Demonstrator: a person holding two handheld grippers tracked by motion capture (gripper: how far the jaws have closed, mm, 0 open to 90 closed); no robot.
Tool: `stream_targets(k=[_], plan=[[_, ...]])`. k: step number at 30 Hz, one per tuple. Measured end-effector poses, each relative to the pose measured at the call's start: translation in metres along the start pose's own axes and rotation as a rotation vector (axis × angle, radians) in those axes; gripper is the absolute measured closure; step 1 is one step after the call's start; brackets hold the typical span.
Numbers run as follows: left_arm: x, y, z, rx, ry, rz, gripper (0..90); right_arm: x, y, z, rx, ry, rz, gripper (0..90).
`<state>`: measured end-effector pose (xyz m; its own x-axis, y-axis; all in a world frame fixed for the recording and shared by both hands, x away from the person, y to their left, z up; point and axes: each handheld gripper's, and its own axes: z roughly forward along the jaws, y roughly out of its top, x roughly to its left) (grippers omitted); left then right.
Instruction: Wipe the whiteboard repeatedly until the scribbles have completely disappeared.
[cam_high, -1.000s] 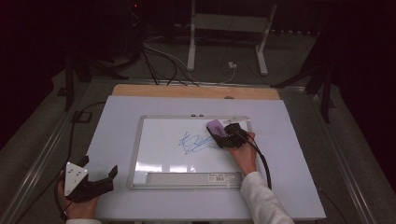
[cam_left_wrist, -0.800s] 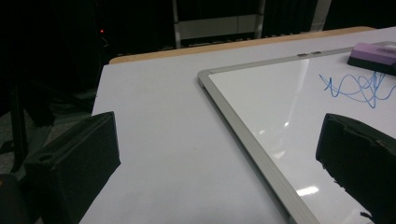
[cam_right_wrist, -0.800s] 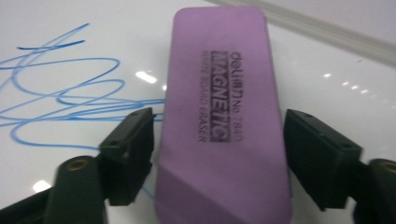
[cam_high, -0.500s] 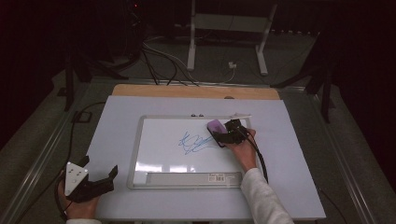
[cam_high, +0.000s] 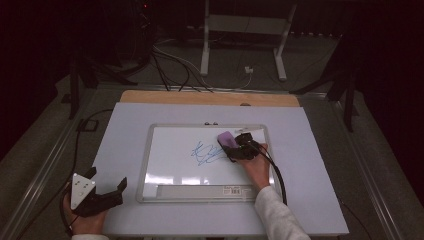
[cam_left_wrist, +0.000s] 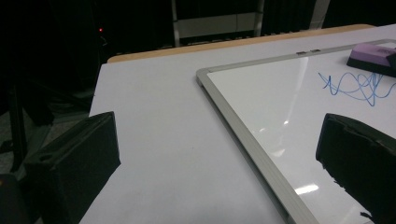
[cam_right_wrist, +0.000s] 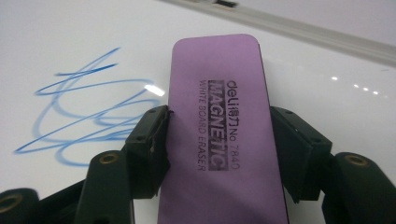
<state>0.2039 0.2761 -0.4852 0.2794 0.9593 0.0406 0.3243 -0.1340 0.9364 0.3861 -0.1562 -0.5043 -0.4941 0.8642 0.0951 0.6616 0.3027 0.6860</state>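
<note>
The right claw (cam_high: 235, 148) pinches a purple eraser (cam_high: 228, 140) by its two long sides; in the right gripper view the black pads (cam_right_wrist: 150, 140) press against both edges of the eraser (cam_right_wrist: 224, 135), and its printed top faces up. The eraser lies flat on the whiteboard (cam_high: 170, 165), in the part of the board toward the far right corner of the worktop (cam_high: 125, 130), just beside the right end of a blue scribble (cam_high: 207, 154). The whiteboard sits in the middle of the worktop, with its long sides parallel to the near edge. The left claw (cam_high: 107, 187) is spread with nothing between its jaws, and it rests near the near left corner of the worktop, well apart from the board frame (cam_left_wrist: 243, 135). A black cable (cam_high: 274, 172) runs from the right claw along the sleeve.
</note>
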Motion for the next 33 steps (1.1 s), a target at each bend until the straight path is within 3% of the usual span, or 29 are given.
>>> stream_targets(k=[4,7,10,15,17,22,24,26,30,33], plan=[[0.001,0.000,0.000,0.001,0.000,-0.002,0.4,0.005,0.000,0.000,0.003,-0.001,-0.001,40.9],[0.001,0.000,-0.001,-0.001,0.002,-0.003,0.5,0.001,0.002,0.001,0.000,-0.053,0.003,40.9],[0.002,0.000,-0.001,-0.001,0.004,-0.006,0.5,-0.011,0.004,0.001,-0.003,-0.092,0.046,40.9],[0.001,-0.001,0.000,0.003,0.000,-0.004,0.5,-0.011,0.005,0.001,0.006,-0.105,0.034,40.9],[0.000,0.000,0.001,0.004,0.000,-0.001,0.5,-0.005,0.003,0.001,0.006,-0.066,0.040,40.9],[0.000,0.000,0.001,0.003,0.000,-0.002,0.5,0.020,0.000,0.001,0.022,0.016,-0.032,40.9],[0.000,0.000,0.000,0.002,0.001,-0.003,0.4,0.026,0.000,0.000,0.028,0.024,-0.058,41.0],[0.001,0.000,0.000,0.001,0.003,-0.004,0.4,0.023,0.001,0.001,0.029,0.015,-0.045,41.0],[0.002,-0.001,-0.001,-0.001,0.002,-0.007,0.5,0.005,0.004,0.001,0.023,-0.063,0.023,41.0],[0.001,-0.001,0.000,0.002,0.000,-0.006,0.4,-0.003,0.004,0.000,0.022,-0.077,0.059,41.0]])
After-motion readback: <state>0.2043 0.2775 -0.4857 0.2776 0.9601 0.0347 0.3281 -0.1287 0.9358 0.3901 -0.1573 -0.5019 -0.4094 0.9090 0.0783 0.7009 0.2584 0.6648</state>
